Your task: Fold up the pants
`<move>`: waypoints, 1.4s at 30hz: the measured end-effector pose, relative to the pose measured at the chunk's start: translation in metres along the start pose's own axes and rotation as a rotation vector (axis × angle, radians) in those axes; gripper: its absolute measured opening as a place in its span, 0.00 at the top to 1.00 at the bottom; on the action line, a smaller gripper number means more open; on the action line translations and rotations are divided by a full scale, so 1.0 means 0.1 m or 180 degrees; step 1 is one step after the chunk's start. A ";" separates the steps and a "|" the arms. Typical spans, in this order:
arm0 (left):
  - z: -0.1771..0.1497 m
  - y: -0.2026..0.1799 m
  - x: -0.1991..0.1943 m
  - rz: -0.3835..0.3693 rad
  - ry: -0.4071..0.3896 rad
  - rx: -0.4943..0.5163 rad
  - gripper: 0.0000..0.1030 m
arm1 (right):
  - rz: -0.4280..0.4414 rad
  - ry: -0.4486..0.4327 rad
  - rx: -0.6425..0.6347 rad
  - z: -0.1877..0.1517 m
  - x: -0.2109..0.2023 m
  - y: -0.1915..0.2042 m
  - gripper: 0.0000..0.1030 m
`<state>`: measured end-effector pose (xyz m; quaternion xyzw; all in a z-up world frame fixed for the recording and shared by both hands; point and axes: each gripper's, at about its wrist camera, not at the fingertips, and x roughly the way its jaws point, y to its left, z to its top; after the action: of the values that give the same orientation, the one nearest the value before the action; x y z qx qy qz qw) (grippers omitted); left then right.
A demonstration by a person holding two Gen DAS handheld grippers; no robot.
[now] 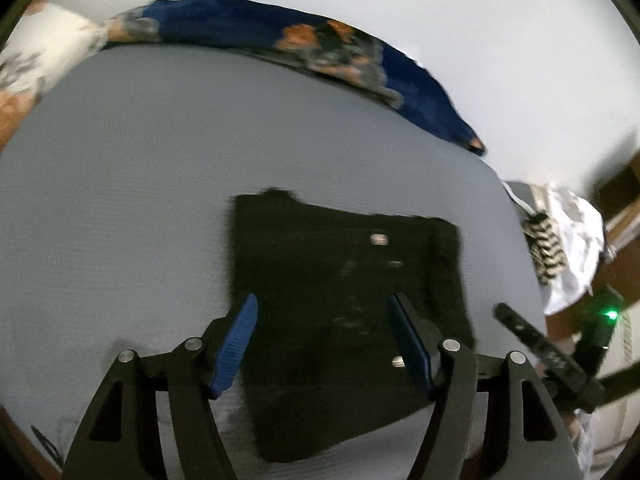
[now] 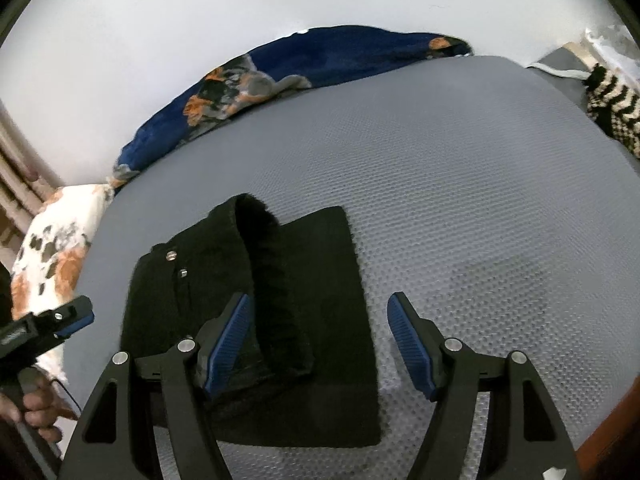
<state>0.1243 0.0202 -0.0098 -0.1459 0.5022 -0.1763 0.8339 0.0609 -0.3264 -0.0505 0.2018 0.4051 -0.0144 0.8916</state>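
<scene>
The black pants lie folded into a compact rectangle on the grey mesh bed surface; metal buttons show on top. In the right wrist view the pants show a ribbed waistband fold running across them. My left gripper is open and empty, hovering just above the near part of the pants. My right gripper is open and empty above the right half of the pants. The right gripper also shows at the right edge of the left wrist view, and the left gripper at the left edge of the right wrist view.
A blue floral blanket lies along the far edge of the bed below a white wall. A white floral pillow sits at one end. A black-and-cream zigzag cloth and white fabric lie at the other end. Wooden bed frame edge.
</scene>
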 end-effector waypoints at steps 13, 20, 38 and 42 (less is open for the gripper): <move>-0.21 0.59 0.04 0.0281 0.0089 -0.0289 0.34 | 0.0911 0.0755 -0.0154 0.25 0.44 0.10 0.34; -0.24 0.61 0.09 0.0224 0.0158 -0.0290 0.34 | 0.1285 0.1131 0.0032 0.42 0.89 -0.06 0.33; -0.25 0.60 0.28 0.0259 0.0334 -0.0373 0.34 | 0.1936 0.1195 0.0206 0.62 1.37 0.01 0.74; -0.22 0.57 0.31 0.0252 0.0318 -0.0343 0.34 | 0.1765 0.1038 0.0174 0.57 1.19 0.10 0.84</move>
<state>0.1269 0.0561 -0.0680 -0.1615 0.5574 -0.1229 0.8051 0.1839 -0.3224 -0.1001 0.3280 0.4717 0.2508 0.7792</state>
